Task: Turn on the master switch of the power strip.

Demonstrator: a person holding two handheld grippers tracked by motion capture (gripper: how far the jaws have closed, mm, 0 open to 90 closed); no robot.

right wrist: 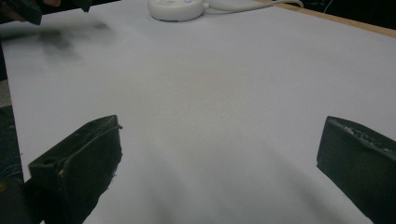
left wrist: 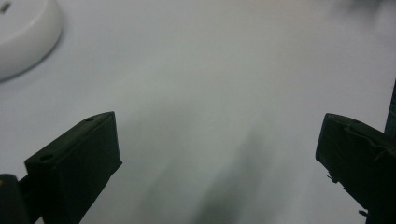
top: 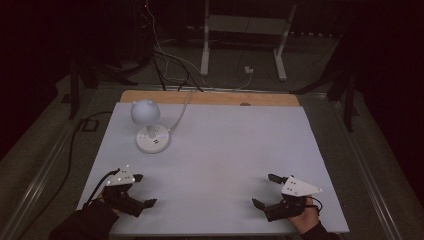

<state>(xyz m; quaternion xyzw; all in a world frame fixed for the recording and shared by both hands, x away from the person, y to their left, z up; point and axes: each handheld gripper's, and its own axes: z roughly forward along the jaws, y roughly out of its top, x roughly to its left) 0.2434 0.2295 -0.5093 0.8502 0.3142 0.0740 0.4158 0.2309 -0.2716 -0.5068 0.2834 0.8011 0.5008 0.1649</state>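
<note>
A small white table lamp (top: 145, 113) with a round shade stands on a round white base (top: 153, 139) at the back left of the white table top (top: 215, 150). The base's edge shows in the left gripper view (left wrist: 23, 32) and in the right gripper view (right wrist: 177, 8). My left gripper (top: 143, 190) rests near the front left edge, open, with nothing between its jaws. Near the front right edge my right gripper (top: 265, 190) is open too, jaws wide apart over bare table.
A white cable (top: 181, 112) runs from the lamp base off the table's back edge, where a wooden strip (top: 210, 98) shows. Beyond the table stand a white desk frame (top: 245, 45) and loose cables on the floor. The room around is dark.
</note>
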